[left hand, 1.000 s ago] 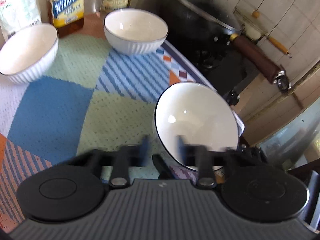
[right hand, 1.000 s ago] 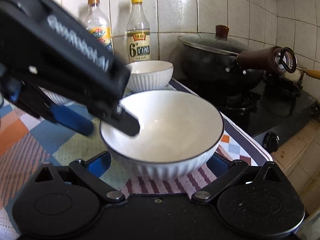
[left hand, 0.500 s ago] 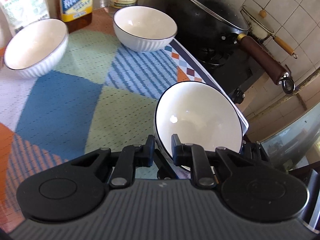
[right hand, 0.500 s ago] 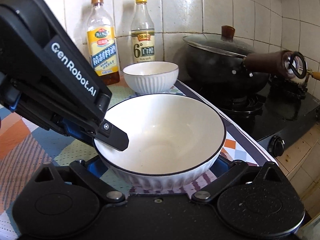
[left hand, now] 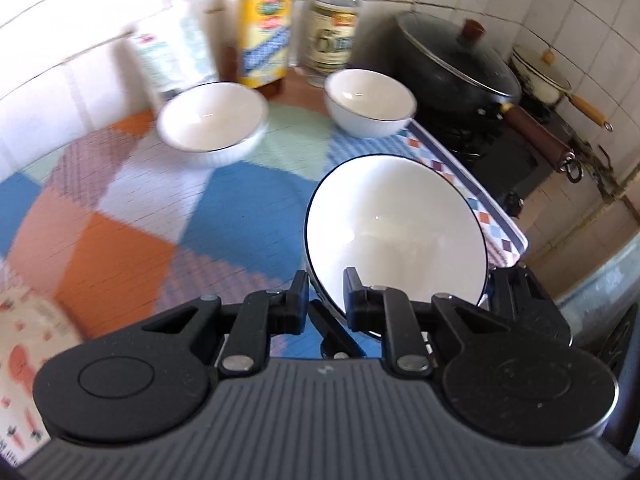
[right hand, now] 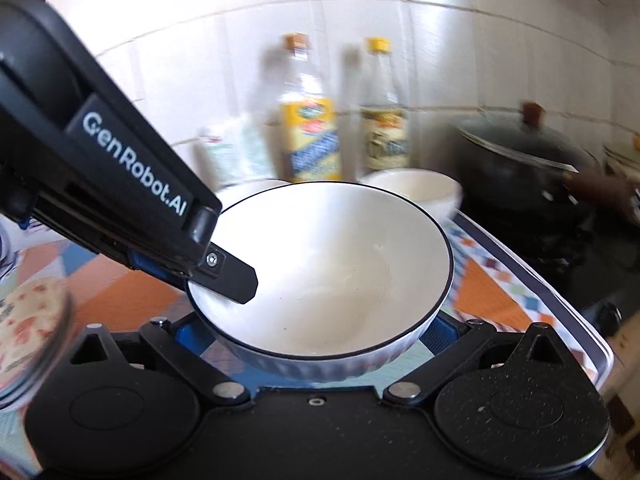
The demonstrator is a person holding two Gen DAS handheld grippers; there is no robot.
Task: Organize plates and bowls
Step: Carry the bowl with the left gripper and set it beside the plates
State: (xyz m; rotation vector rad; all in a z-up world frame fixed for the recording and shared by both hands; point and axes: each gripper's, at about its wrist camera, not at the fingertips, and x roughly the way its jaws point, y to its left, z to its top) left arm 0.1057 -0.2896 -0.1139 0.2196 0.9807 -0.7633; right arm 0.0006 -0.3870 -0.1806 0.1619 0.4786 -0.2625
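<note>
Lifted bowl (left hand: 394, 236) now above patchwork mat (left hand: 120, 240)

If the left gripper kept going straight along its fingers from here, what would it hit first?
Nothing separate: the left gripper is already clamped on the held bowl rim. Beyond it, probably the patterned mat; depth is unclear.

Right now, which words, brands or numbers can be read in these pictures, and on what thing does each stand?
"GenRobot.AI": on the side of the left gripper, seen from the right wrist.
Yellow-label bottle: label too blurred to read.
Pale-label bottle: too blurred.
Packet by the wall: too blurred.
</note>
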